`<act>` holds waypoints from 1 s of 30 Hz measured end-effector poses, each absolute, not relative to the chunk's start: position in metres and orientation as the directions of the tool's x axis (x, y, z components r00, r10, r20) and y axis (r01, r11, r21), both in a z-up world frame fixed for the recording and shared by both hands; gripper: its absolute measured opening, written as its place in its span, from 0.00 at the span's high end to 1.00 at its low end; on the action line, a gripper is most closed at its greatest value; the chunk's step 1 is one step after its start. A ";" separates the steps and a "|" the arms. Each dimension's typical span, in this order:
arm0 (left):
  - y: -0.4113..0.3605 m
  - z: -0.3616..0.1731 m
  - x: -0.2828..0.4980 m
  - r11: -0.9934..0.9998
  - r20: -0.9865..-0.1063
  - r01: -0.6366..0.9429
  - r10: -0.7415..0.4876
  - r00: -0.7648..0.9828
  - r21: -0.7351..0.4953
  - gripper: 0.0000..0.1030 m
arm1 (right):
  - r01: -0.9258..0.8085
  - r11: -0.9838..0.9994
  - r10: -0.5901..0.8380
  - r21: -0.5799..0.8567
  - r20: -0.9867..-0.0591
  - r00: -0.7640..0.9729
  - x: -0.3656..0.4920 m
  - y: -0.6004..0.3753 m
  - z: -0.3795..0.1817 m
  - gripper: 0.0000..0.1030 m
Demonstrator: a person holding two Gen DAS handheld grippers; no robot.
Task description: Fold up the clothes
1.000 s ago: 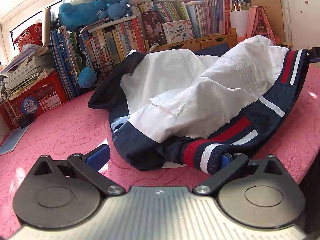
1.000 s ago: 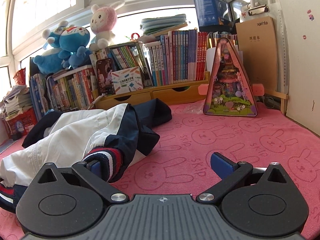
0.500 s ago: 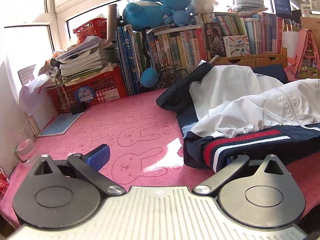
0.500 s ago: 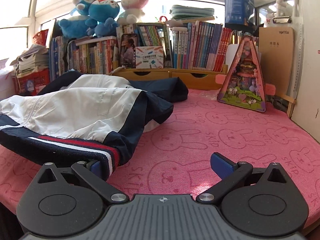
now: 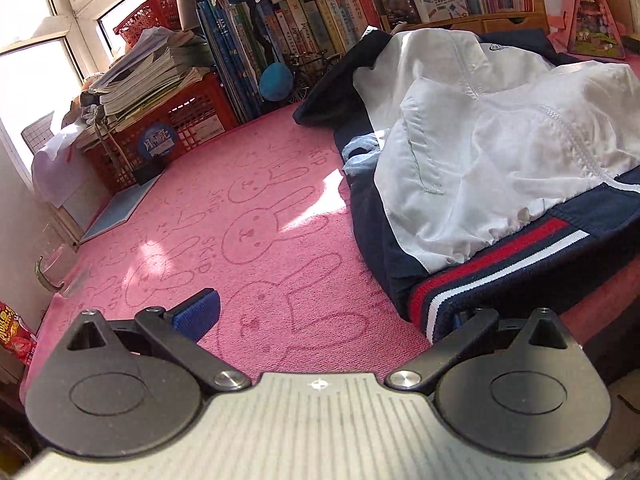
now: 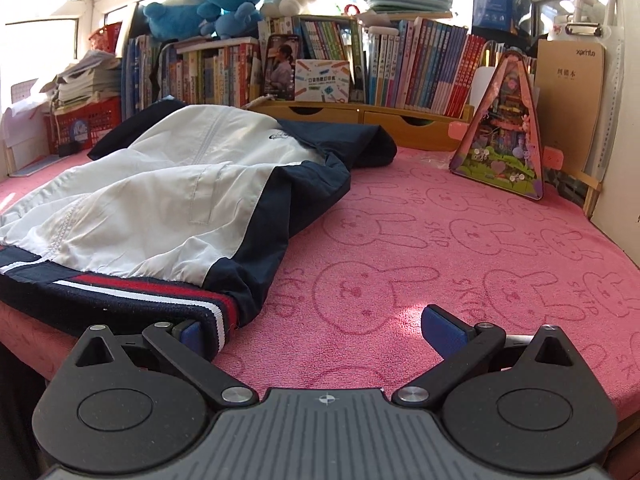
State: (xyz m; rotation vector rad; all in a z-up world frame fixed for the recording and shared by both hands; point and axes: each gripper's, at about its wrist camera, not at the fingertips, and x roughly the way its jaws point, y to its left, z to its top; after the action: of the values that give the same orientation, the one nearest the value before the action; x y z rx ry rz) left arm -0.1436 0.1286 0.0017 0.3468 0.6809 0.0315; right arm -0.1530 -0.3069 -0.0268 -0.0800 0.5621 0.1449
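The jacket [image 5: 472,168], white with navy panels, has been drawn toward the table's near edge over the last second: its red-and-white striped hem [image 6: 132,292], bunched a moment ago, now runs stretched along that edge. Both grippers' jaws stand wide apart; the left gripper [image 5: 332,316] has its right finger under the hem's corner, the right gripper [image 6: 316,330] its left finger there, neither clamping. Judged so, the spreading is done and folding can begin.
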 end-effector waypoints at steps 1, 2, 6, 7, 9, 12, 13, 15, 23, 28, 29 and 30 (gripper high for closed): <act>0.128 0.002 -0.143 0.944 -0.611 0.082 0.140 0.779 0.320 0.00 | -0.158 0.987 0.113 -0.038 -0.537 0.836 -0.157 -0.307 -0.028 0.00; 0.127 0.001 -0.144 0.943 -0.607 0.080 0.141 0.782 0.322 0.00 | -0.163 0.985 0.112 -0.051 -0.529 0.841 -0.161 -0.305 -0.028 0.00; 0.120 0.000 -0.142 0.932 -0.590 0.075 0.161 0.791 0.356 0.00 | -0.191 0.963 0.085 -0.189 -0.460 0.884 -0.173 -0.271 -0.034 0.00; 0.119 0.000 -0.142 0.930 -0.589 0.074 0.165 0.791 0.361 0.00 | -0.203 0.954 0.087 -0.220 -0.447 0.890 -0.174 -0.261 -0.036 0.00; 0.118 0.000 -0.142 0.928 -0.586 0.071 0.170 0.792 0.365 0.00 | -0.254 0.936 0.128 -0.244 -0.436 0.891 -0.173 -0.243 -0.039 0.00; 0.119 -0.001 -0.142 0.933 -0.587 0.063 0.168 0.792 0.353 0.00 | -0.332 0.899 0.189 -0.286 -0.430 0.883 -0.177 -0.217 -0.044 0.00; 0.120 -0.001 -0.142 0.937 -0.589 0.061 0.165 0.791 0.344 0.00 | -0.346 0.884 0.197 -0.314 -0.421 0.885 -0.179 -0.208 -0.046 0.00; 0.122 -0.001 -0.141 0.944 -0.594 0.056 0.158 0.789 0.325 0.00 | -0.330 0.871 0.179 -0.365 -0.389 0.904 -0.180 -0.198 -0.046 0.00; 0.129 -0.004 -0.143 0.966 -0.614 0.099 0.070 0.787 0.237 0.00 | -0.018 0.994 -0.020 -0.107 -0.348 0.937 -0.172 -0.289 -0.023 0.00; 0.108 -0.004 -0.149 0.937 -0.590 0.152 0.068 0.804 0.314 0.00 | 0.030 0.994 -0.071 -0.108 -0.403 0.913 -0.183 -0.306 -0.038 0.00; 0.106 -0.004 -0.150 0.929 -0.583 0.153 0.079 0.808 0.338 0.00 | 0.028 0.991 -0.080 -0.132 -0.405 0.911 -0.185 -0.304 -0.042 0.00; 0.104 -0.005 -0.150 0.922 -0.578 0.154 0.087 0.811 0.354 0.00 | 0.025 0.989 -0.082 -0.144 -0.405 0.911 -0.186 -0.302 -0.044 0.00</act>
State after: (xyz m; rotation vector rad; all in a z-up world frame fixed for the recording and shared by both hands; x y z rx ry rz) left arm -0.1503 0.1043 -0.0047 0.4018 0.6281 -0.0371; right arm -0.1865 -0.3020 -0.0440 -0.1368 0.4228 -0.0552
